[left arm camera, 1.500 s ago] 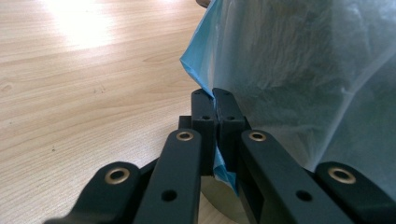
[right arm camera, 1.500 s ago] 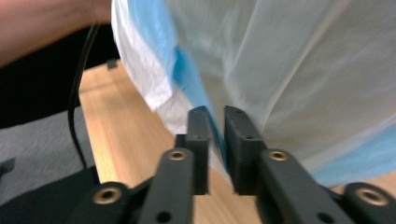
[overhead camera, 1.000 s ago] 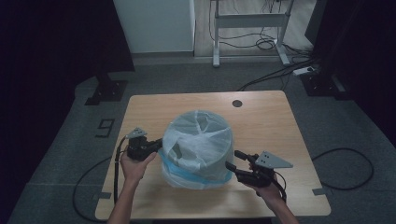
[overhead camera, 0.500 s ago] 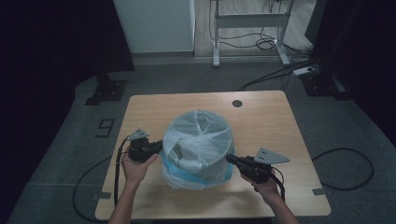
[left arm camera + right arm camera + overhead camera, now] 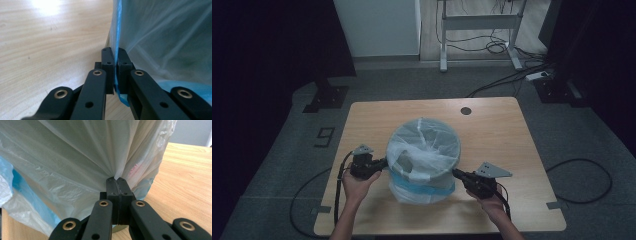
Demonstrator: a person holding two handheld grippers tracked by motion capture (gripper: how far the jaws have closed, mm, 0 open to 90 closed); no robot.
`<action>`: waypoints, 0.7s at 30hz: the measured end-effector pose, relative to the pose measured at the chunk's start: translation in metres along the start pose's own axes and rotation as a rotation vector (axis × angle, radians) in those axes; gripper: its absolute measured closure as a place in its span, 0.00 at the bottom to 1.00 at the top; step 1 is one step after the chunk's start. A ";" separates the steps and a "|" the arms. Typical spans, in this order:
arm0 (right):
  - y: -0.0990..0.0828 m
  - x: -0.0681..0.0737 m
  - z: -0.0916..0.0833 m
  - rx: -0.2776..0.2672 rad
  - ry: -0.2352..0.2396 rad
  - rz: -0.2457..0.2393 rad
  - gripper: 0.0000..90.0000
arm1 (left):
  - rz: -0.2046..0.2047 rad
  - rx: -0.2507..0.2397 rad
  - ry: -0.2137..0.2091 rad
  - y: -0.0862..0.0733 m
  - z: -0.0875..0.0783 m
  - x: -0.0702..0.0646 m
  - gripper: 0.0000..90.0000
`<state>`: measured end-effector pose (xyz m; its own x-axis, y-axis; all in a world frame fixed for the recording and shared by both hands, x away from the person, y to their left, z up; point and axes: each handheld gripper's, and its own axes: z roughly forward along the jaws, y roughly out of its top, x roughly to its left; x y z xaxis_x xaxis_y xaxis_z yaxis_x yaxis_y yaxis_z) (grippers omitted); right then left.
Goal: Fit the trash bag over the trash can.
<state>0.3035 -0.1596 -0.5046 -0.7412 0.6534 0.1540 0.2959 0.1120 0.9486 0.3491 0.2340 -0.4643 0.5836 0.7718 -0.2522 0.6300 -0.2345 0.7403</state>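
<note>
A round bin lined with a translucent white plastic bag (image 5: 424, 155) stands near the front middle of the wooden table (image 5: 502, 130); a blue band runs around the bag's lower part. My left gripper (image 5: 384, 163) is at the bin's left side, shut on the bag's blue edge (image 5: 116, 50), which runs between its pads. My right gripper (image 5: 456, 173) is at the bin's lower right side. Its jaws have just been closing and now pinch a gathered fold of the white bag (image 5: 100, 157), which puckers at my right gripper's tips (image 5: 116, 180).
A dark round hole (image 5: 466, 110) sits near the table's far edge. Beyond the table are a white panel, a metal stand's legs (image 5: 477, 25) and cables on the grey floor. Black cables trail from both grippers off the table's front corners.
My right gripper has moved in and down toward the bin's side and shut on the bag's film. The left gripper and the bin have stayed where they were.
</note>
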 end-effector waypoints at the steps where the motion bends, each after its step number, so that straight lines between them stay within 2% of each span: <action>1: -0.001 0.000 -0.001 -0.003 -0.005 0.002 0.99 | 0.000 -0.003 -0.003 -0.001 0.000 0.000 0.96; 2: -0.001 0.001 -0.002 -0.009 -0.017 0.007 0.99 | -0.002 -0.004 -0.005 -0.003 0.000 0.000 0.96; 4: 0.001 0.004 -0.008 -0.033 -0.047 0.011 0.85 | 0.005 -0.002 -0.002 -0.004 -0.001 -0.001 0.96; 7: 0.005 0.016 -0.022 -0.070 -0.032 -0.007 0.72 | 0.004 -0.017 -0.005 -0.004 -0.004 -0.002 0.96; 9: 0.007 0.027 -0.029 -0.080 0.004 -0.024 0.69 | 0.002 -0.028 -0.005 -0.004 -0.006 -0.002 0.96; 11: 0.008 0.039 -0.033 -0.076 0.060 -0.043 0.64 | -0.002 -0.036 -0.007 -0.004 -0.007 -0.002 0.96; 14: 0.008 0.056 -0.027 -0.050 0.141 -0.073 0.58 | -0.001 -0.040 -0.009 -0.004 -0.008 -0.003 0.96; 19: 0.009 0.069 -0.009 -0.012 0.190 -0.129 0.56 | 0.002 -0.043 -0.011 -0.004 -0.010 -0.004 0.96; 21: 0.007 0.070 -0.003 0.002 0.193 -0.138 0.63 | 0.002 -0.044 -0.012 -0.004 -0.010 -0.003 0.96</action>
<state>0.2514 -0.1155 -0.4862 -0.8763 0.4762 0.0732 0.1850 0.1922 0.9638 0.3393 0.2381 -0.4605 0.5907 0.7645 -0.2581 0.6061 -0.2093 0.7674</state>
